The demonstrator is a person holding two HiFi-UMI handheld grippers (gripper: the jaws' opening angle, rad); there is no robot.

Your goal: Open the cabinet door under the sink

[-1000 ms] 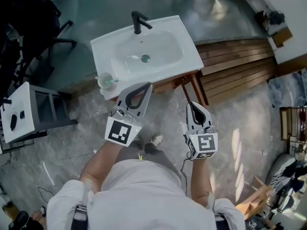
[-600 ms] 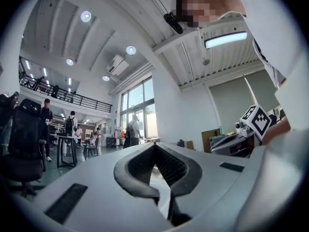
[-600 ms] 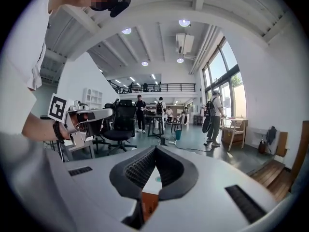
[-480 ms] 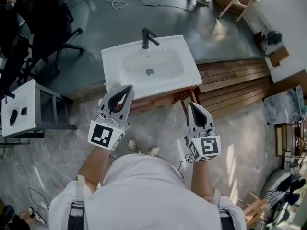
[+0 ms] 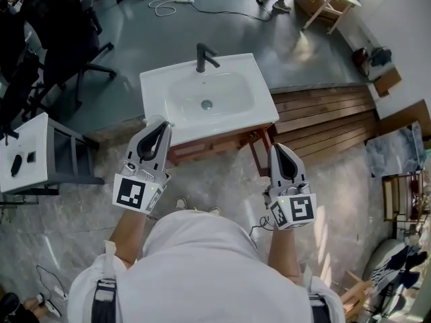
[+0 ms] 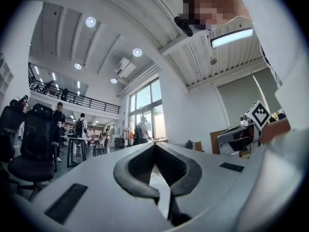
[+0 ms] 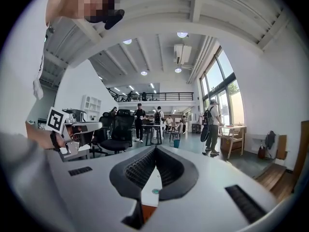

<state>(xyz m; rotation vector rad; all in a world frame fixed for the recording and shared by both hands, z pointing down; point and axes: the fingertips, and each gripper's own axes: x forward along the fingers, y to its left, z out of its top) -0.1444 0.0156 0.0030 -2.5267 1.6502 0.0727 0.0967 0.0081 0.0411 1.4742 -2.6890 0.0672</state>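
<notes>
**Figure. Approach to the vanity unit, head view and both gripper views.** The white sink with its black faucet is shown standing on the grey floor, directly ahead of the person. The cabinet is seen as a narrow reddish-brown wooden band beneath the basin's near rim. Its front is viewed almost edge-on from above, so the door, its handle and its hinge side cannot be made out.

The left gripper is held over the basin's near left corner. The right gripper is held just off the cabinet's right end, near a slanting wooden leg. Both are raised above the cabinet front and apart from it. In each gripper view the ribbed pads are seen meeting at their tips, with nothing caught between them.

The door is judged to be a stiff wooden panel, light to moderate in weight, not fragile, possibly smooth-finished and so liable to slip under the pads. It is expected to swing on a fixed arc about its hinges. Hold is best taken on a handle or on the free edge opposite the hinges. For that, one claw would have to be lowered and parted first.
</notes>
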